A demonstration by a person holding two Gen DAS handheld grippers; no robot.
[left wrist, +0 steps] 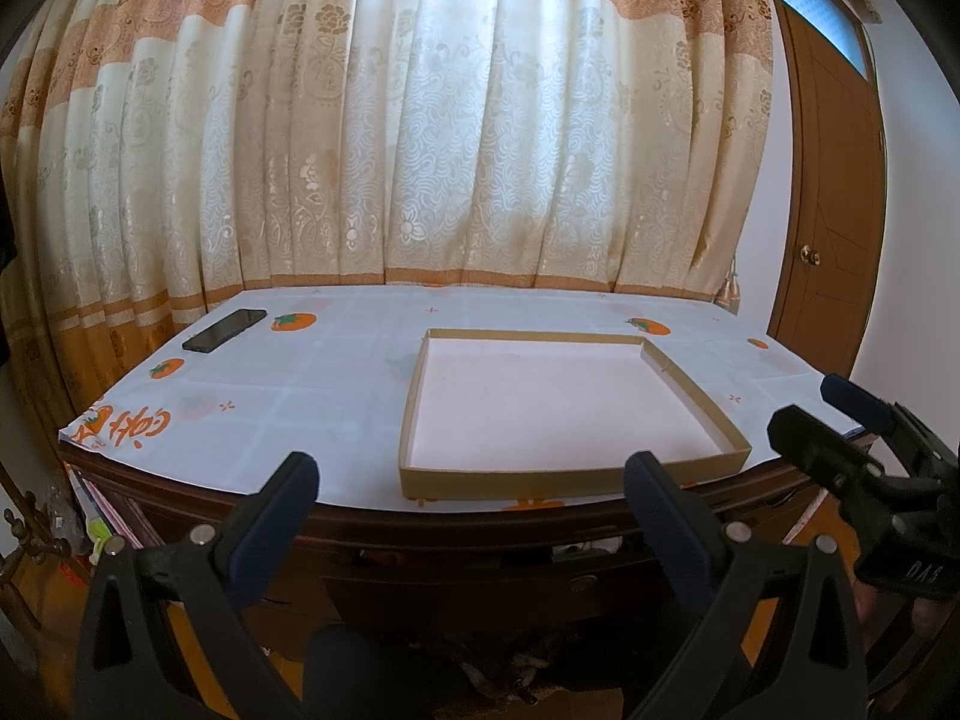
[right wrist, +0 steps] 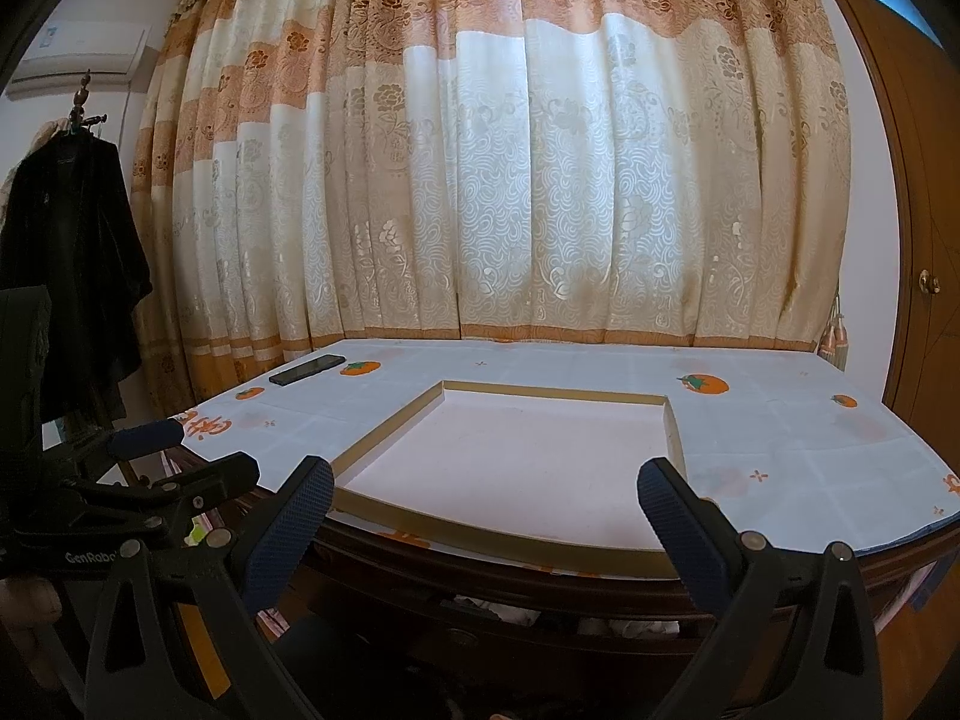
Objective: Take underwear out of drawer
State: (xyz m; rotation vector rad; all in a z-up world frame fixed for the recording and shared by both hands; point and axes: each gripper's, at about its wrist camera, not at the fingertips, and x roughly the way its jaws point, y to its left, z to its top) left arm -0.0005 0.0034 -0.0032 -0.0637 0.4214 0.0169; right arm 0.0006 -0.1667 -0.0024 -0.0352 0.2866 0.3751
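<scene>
left gripper at the bottom of the left wrist view, jaws spread wide, nothing between them. right gripper at the bottom of the right wrist view, jaws likewise released and empty. each gripper shows in the other's view: the right one at lower right, the left one at lower left.

dark wooden desk carries a white cloth with orange fruit prints. shallow gold-rimmed box lid lies flat right of centre, white inside. black phone at the far left of the desk, well apart from the lid.

drawer sits under the desk's front edge, low centre, slightly open; pale fabric shows in the gap, whether underwear i cannot tell. patterned curtain fills the background.
</scene>
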